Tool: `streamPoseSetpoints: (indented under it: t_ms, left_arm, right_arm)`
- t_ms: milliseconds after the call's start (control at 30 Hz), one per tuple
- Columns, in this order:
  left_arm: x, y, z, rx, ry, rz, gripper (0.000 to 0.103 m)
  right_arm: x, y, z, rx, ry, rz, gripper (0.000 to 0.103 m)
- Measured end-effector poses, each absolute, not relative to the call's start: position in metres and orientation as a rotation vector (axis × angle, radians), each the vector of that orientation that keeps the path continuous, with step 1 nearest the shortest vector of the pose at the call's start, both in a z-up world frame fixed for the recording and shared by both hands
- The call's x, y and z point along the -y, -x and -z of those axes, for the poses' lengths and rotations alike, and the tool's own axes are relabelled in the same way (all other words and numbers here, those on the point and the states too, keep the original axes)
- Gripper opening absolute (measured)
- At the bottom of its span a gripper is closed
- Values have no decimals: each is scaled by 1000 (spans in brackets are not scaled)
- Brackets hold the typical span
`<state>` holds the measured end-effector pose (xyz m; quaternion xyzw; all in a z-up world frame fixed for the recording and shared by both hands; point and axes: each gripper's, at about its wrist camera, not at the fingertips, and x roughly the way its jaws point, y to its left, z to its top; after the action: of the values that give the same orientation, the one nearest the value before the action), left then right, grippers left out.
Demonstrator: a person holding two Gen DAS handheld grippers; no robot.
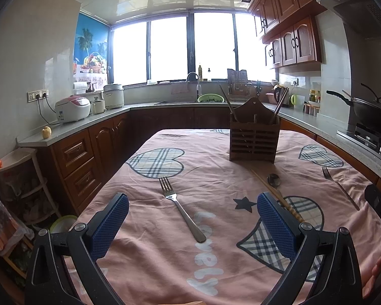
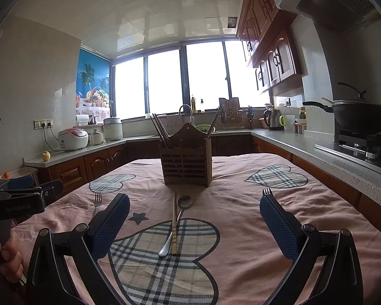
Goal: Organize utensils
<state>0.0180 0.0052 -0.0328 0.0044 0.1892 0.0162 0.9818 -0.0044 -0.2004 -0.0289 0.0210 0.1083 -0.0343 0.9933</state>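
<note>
Two steel forks lie flat on the pink cloth of the worktop (image 1: pixel 216 178): one fork (image 1: pixel 181 208) with tines toward the holder, directly ahead between the spread fingers of the left tool (image 1: pixel 193 212), and a second fork (image 1: pixel 339 186) well apart at the right, which in the right wrist view shows only its tines (image 2: pixel 266 191) above a finger pad. Between them lie one steel spoon (image 2: pixel 176 225), bowl toward the holder, and one wooden chopstick (image 2: pixel 174 222) just beside it, their handle ends touching or nearly so. Behind these stands one slatted wooden utensil holder (image 2: pixel 185 164), upright, with dark chopsticks leaning out of its left end and a further stick at its right end. The right tool (image 2: pixel 194 214) hovers wide open and holds nothing; so does the left.
</note>
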Motion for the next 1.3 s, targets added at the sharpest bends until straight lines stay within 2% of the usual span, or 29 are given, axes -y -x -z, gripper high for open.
streamPoseSetpoints:
  t_ms: [1300]
  left_arm:
    - [2, -14, 31, -378, -21, -16, 102]
  right_arm:
    - [195, 3, 26, -221, -43, 62, 103]
